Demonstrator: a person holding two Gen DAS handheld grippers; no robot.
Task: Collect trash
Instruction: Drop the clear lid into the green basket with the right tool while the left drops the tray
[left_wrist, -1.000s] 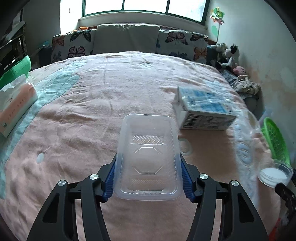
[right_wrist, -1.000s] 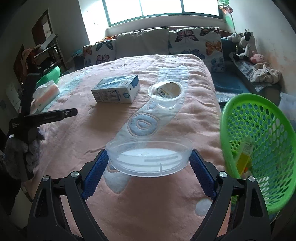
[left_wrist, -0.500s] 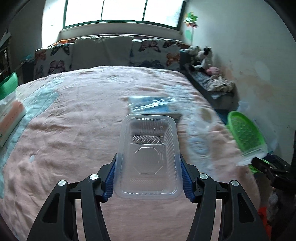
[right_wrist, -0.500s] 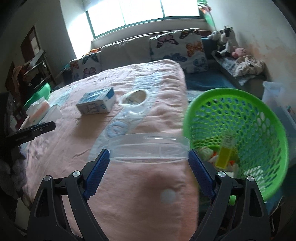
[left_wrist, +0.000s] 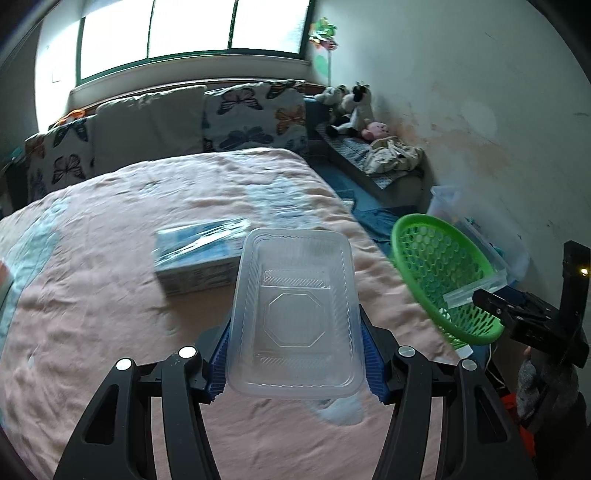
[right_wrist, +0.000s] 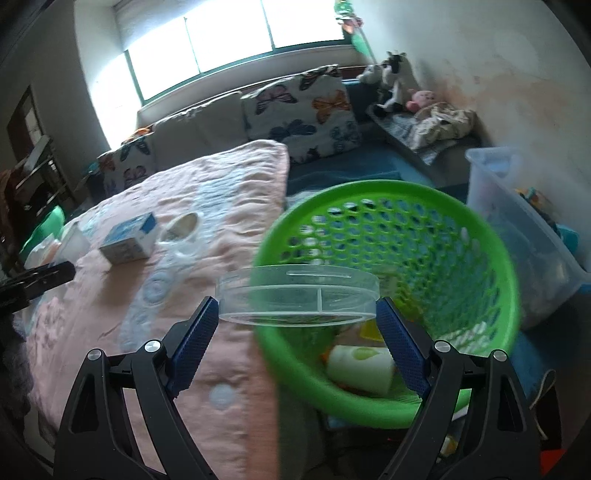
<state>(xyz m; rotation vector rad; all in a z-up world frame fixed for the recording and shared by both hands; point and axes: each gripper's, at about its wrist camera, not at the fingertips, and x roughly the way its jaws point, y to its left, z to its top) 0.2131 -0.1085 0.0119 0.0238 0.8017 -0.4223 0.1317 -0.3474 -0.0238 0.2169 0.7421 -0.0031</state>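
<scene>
The round clear plastic lid (right_wrist: 297, 297) could clip the green perforated plastic basket (right_wrist: 491, 266) rim and bounce onto the pink bed (left_wrist: 110, 295) if released early. The right claw (right_wrist: 297, 332) grips it spread wide; the left claw (left_wrist: 295, 354) clamps the rectangular clear plastic tray (left_wrist: 295, 314), half-spread

Butterfly pillows (left_wrist: 255, 114), plush toys (right_wrist: 393, 81)

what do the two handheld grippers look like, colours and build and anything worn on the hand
Both match: the left gripper and the right gripper have black plastic frames with triangular cut-outs and silver round bolt heads at the joints. Their fingers carry blue ribbed pads. In the left wrist view, the right gripper's black body shows with a small lit point, and a grey knitted glove or sleeve below it. No cables are clearly visible.
</scene>
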